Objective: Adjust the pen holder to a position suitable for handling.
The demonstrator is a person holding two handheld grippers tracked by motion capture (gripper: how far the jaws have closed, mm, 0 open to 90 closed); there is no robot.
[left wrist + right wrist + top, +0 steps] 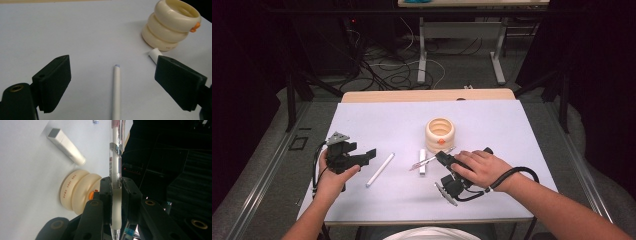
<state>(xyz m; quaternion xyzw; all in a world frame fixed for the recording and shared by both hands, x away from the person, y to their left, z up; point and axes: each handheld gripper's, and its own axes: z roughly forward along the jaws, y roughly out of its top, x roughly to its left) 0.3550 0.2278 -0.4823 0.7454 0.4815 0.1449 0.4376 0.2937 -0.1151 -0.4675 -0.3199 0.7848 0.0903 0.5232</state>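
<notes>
Jaws of my right gripper clamp the clear pen just in front of the cream ringed holder, ready to drop it in; my left gripper gapes wide around the white stick, farther left of the holder, for the next pick.

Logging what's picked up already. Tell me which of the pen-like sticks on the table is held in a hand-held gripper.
The clear-barrelled pen, clamped in the right hand-held gripper. The long white stick and short white stick lie untouched on the table.
</notes>
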